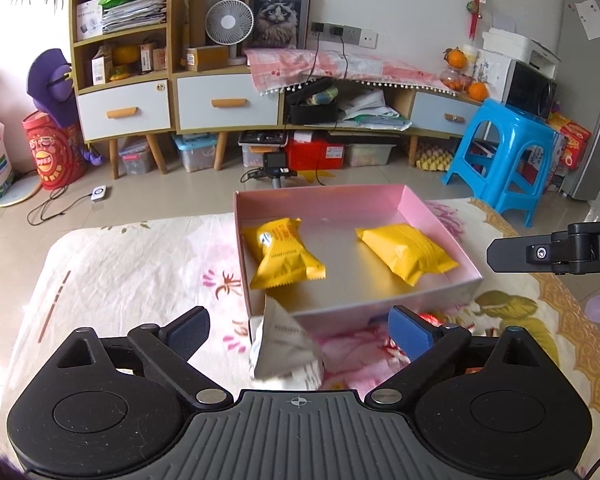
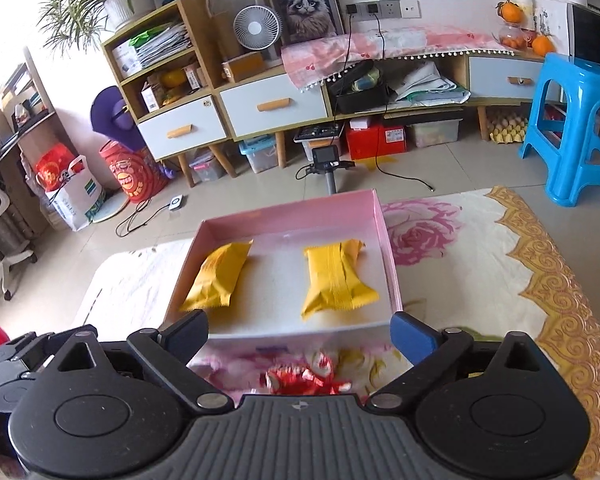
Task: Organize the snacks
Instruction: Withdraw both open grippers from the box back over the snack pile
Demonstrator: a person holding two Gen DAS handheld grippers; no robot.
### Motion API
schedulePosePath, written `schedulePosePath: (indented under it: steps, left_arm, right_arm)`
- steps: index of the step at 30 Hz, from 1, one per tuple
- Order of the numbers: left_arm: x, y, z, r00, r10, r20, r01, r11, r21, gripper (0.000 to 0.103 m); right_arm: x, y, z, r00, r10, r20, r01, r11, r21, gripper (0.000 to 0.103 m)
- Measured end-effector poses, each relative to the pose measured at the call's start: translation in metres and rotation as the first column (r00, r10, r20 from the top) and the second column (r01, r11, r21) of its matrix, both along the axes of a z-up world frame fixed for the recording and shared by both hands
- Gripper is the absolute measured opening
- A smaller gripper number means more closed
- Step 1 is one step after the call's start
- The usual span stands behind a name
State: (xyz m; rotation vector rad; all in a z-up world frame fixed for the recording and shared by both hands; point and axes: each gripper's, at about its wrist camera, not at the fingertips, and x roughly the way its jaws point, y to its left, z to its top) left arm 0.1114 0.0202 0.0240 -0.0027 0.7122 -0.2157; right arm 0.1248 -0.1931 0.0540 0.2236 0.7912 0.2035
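Note:
A pink box (image 1: pixel 320 196) sits on the flowered tablecloth and holds two yellow snack packs (image 1: pixel 284 254) (image 1: pixel 406 252). It also shows in the right wrist view (image 2: pixel 390 252) with both packs (image 2: pixel 216 276) (image 2: pixel 334 278). My left gripper (image 1: pixel 300 330) is open over a white snack packet (image 1: pixel 284 344) lying in front of the box. My right gripper (image 2: pixel 300 336) is open above a red snack packet (image 2: pixel 300 378) in front of the box. A bit of the red packet shows in the left wrist view (image 1: pixel 430 317).
The table's far edge lies just behind the box. Beyond it stand a low cabinet (image 1: pixel 224 100), a blue plastic stool (image 1: pixel 508 148) and a small camera stand (image 2: pixel 328 160) on the floor. The right gripper's body (image 1: pixel 560 252) shows at the right edge of the left wrist view.

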Motion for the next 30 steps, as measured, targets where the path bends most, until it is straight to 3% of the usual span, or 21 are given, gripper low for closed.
schedulePosePath:
  steps: [16, 30]
  left_arm:
    - [-0.048, 0.020, -0.020, 0.999, -0.028, -0.018, 0.028, 1.000, 0.007, 0.100]
    - [-0.082, 0.032, -0.051, 0.999, -0.040, -0.030, 0.038, 0.998, -0.057, 0.100]
  right_arm:
    - [-0.049, -0.001, -0.019, 0.998, 0.042, 0.047, -0.041, 0.999, -0.016, 0.093]
    - [-0.097, -0.005, -0.050, 0.979, 0.169, 0.115, -0.147, 0.972, -0.181, 0.095]
